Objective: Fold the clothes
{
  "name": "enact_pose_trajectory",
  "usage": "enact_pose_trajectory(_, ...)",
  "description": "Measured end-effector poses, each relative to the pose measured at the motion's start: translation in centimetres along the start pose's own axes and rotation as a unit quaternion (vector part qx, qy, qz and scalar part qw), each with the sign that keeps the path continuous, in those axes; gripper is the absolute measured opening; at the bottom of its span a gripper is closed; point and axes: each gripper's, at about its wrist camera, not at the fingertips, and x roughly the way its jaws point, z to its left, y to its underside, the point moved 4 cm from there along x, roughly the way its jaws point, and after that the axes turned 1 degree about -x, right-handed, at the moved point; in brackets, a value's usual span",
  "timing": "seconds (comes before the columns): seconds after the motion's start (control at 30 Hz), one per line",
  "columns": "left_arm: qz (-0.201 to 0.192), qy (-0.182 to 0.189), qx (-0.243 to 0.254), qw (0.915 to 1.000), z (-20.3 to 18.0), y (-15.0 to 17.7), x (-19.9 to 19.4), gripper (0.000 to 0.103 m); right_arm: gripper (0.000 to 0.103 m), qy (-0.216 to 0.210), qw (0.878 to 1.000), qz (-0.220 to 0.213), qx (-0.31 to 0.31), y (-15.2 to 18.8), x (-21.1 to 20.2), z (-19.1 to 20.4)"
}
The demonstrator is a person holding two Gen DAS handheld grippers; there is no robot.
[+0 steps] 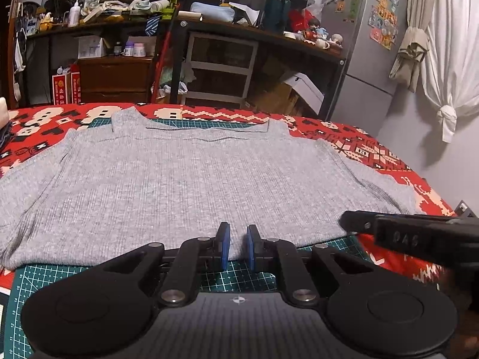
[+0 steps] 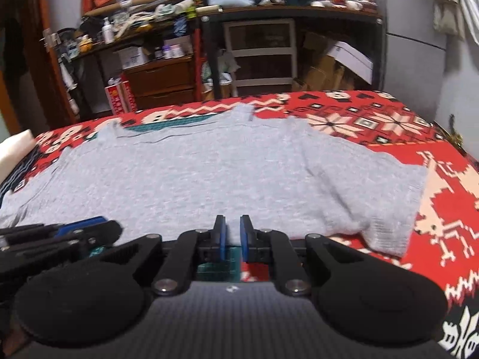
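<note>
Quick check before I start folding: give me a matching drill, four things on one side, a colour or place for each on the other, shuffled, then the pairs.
Things:
1. sweater
2. cutting mat
3. blanket
4. fridge

Descriptions:
A. red, with a cream and black pattern
B. grey ribbed knit, spread flat
C. stands at the far right, magnets on its door
D. green with a white grid, under the garment's near hem

Pairs: 1-B, 2-D, 3-A, 4-C

Grey sweater (image 2: 194, 179) flat, tool (image 2: 233, 233) at hem
</note>
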Motion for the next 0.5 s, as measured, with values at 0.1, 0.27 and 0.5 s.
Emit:
enact_pose_trajectory(0.1, 0.0, 0.0, 0.0, 1.0, 0.0, 0.0, 0.0, 0.012, 0.011, 0.018, 1.0, 0.002, 0.022, 0.0, 0.0, -1.4)
enact_pose_trajectory(0.27, 0.0, 0.0, 0.0, 1.0, 0.1, 0.0, 0.0, 0.012, 0.011, 0.044, 0.998, -0.001, 0.049, 0.1, -0.5, -3.2)
enact_pose_trajectory(0.5, 0.0, 0.0, 0.0, 1.0, 0.0, 0.0, 0.0, 0.012, 0.012, 0.072, 0.995, -0.003, 0.067, 0.3, -1.4, -4.6)
